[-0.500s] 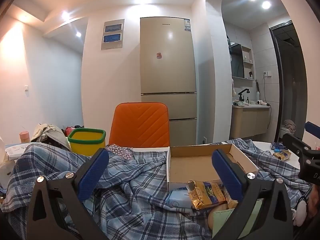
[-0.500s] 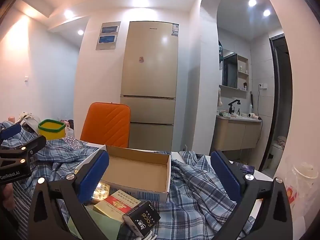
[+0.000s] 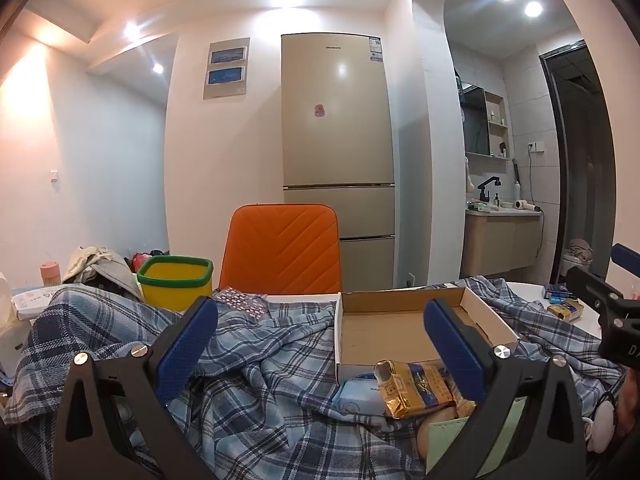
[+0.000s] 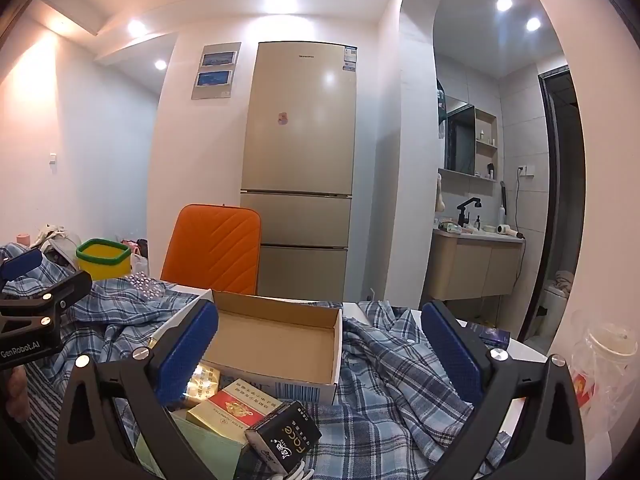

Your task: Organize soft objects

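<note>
A rumpled blue plaid shirt [image 3: 256, 360] covers the table; in the right wrist view the same plaid shirt [image 4: 392, 372] lies right of an empty cardboard box [image 4: 276, 340]. The box [image 3: 384, 332] sits ahead of my left gripper [image 3: 320, 344], which hovers open over the cloth with nothing between its fingers. My right gripper [image 4: 320, 344] is open too, above small packs: a red and cream carton [image 4: 236, 404], a black box [image 4: 284, 436], a gold pack [image 3: 416, 386] and a blue tissue pack [image 3: 360, 394]. Each gripper shows at the edge of the other's view.
An orange chair [image 3: 280, 252] stands behind the table, with a tall fridge [image 3: 336, 140] beyond. A yellow bin with a green rim [image 3: 176, 280] sits at the back left beside a heap of clothes [image 3: 96, 264]. A clear plastic bag [image 4: 604, 364] lies at the right edge.
</note>
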Demonstrator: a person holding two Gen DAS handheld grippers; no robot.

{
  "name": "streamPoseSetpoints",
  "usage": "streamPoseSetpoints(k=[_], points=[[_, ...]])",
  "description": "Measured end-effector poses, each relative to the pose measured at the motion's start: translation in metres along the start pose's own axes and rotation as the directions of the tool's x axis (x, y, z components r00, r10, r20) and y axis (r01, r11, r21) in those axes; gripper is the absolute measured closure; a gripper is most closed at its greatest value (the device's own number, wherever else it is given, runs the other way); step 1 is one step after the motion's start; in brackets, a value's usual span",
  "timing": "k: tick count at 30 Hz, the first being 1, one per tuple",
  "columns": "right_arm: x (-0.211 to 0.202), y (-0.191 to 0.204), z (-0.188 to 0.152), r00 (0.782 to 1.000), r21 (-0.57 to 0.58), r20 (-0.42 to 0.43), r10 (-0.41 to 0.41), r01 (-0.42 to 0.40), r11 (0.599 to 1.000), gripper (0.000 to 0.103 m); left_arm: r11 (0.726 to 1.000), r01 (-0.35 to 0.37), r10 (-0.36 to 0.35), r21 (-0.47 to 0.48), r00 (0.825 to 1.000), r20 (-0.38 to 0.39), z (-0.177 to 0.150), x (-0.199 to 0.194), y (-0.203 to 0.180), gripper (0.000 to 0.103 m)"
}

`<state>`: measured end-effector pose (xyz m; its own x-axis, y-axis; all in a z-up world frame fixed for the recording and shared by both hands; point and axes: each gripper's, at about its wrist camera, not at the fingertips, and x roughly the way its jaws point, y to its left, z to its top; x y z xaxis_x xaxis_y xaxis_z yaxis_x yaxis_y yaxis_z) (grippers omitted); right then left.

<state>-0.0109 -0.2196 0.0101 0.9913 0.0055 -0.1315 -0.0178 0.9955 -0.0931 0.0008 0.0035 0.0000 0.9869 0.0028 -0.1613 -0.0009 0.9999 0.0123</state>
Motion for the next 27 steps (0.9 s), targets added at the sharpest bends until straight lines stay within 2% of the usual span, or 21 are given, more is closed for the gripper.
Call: streamPoseSetpoints(k=[14, 18, 21, 27], points=[[-0.0002, -0.0011, 0.0004, 1.0, 0.0, -0.002, 0.0, 0.0, 1.0, 0.0, 1.0, 0.003, -0.003, 0.025, 1.0, 0.013, 0.0004, -0.0051, -0.0085, 0.0], [-0.0003, -0.0014, 0.0003, 1.0, 0.001, -0.002, 0.001, -0.001, 1.0, 0.0, 1.0, 0.01, -0.01, 0.023, 1.0, 0.009, 0.0, -0.0035, -0.0075, 0.0], [-0.0008, -0.0015, 0.0002, 1.0, 0.001, -0.002, 0.0, 0.0, 1.0, 0.0, 0.999, 0.041, -0.041, 0.019, 0.999, 0.007, 0.0005, -0.0034, -0.0066, 0.0], [-0.0004, -0.0027, -0.0015, 1.0, 0.002, -0.001, 0.0, 0.0, 1.0, 0.0, 0.999, 0.036, -0.036, 0.022, 0.999, 0.009, 0.0008, -0.0033, -0.0075, 0.0]])
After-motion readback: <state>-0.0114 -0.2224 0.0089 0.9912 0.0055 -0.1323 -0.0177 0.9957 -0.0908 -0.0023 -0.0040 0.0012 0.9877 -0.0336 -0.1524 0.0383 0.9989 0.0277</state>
